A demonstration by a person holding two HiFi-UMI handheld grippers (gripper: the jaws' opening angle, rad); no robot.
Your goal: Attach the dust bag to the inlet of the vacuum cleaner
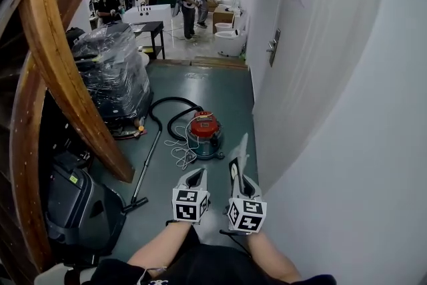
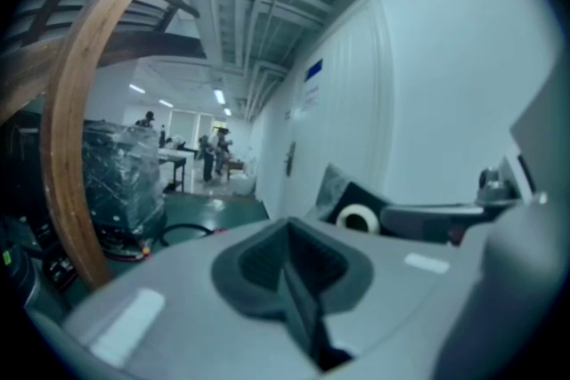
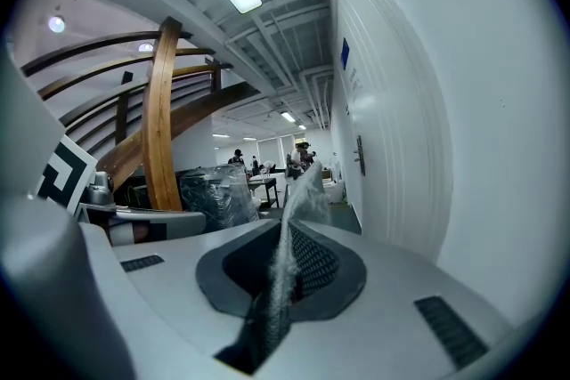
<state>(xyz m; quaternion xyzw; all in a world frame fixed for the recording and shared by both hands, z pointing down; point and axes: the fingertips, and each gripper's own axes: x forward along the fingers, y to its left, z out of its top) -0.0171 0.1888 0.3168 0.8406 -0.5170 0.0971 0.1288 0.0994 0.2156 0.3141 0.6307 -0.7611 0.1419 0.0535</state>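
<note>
The vacuum cleaner (image 1: pixel 203 131), red on top with a teal base, stands on the green floor ahead, its black hose (image 1: pixel 175 105) looped behind it. My right gripper (image 1: pixel 235 167) is shut on the dust bag (image 1: pixel 240 147), a pale fabric bag with a black collar that sticks up past the jaws. In the right gripper view the bag's fabric (image 3: pixel 298 191) runs up from between the closed pads of that gripper (image 3: pixel 285 234). My left gripper (image 1: pixel 195 174) is beside it, shut and empty (image 2: pixel 288 231). The left gripper view shows the bag's black collar with its white ring (image 2: pixel 358 217).
A white wall (image 1: pixel 333 97) with a door runs close on the right. A curved wooden stair beam (image 1: pixel 63 77), a plastic-wrapped pallet (image 1: pixel 113 70) and a black case (image 1: pixel 77 207) crowd the left. The vacuum's wand (image 1: pixel 145 170) lies on the floor. People work at tables far back.
</note>
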